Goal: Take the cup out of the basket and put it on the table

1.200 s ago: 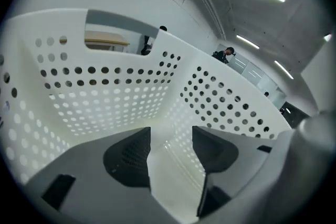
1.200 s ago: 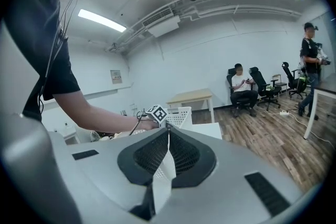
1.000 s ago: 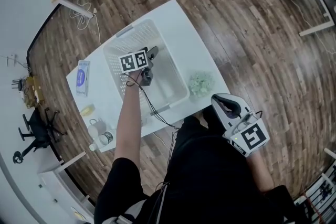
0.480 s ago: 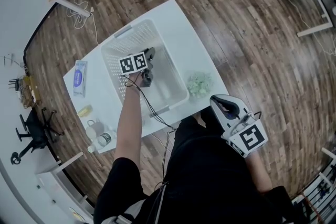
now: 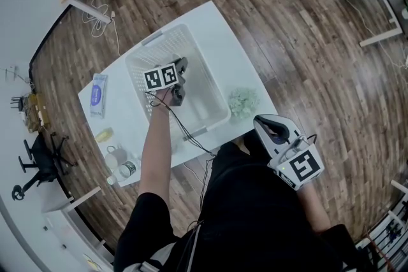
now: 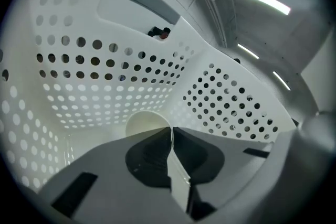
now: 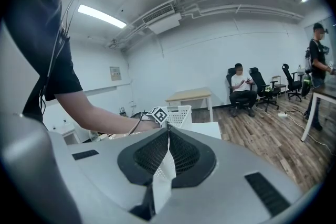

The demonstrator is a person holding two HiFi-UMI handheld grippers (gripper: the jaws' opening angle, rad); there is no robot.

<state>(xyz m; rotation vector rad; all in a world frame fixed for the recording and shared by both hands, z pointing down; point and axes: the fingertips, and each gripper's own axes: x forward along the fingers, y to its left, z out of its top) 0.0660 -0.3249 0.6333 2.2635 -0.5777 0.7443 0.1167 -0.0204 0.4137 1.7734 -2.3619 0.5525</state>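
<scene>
My left gripper (image 5: 182, 67) reaches down into the white perforated basket (image 5: 217, 113) on the white table (image 5: 226, 41). In the left gripper view a white cup (image 6: 148, 123) sits deep in the basket (image 6: 94, 76), just past the tips. The left gripper (image 6: 171, 129) has just been closing and now stands shut, with the cup's thin wall pinched between its pads. The head view hides the cup behind the gripper. My right gripper (image 5: 274, 130) hangs shut and empty off the table's near right corner, close to my body; the right gripper (image 7: 168, 127) points level toward the table.
A pale green bundle (image 5: 244, 100) lies right of the basket. A blue-and-white pack (image 5: 98, 91), a yellow item (image 5: 105, 134) and small containers (image 5: 118, 159) sit at the table's left end. A cable trails from my left hand. People sit on chairs (image 7: 242, 89) beyond a wooden table (image 7: 191, 96).
</scene>
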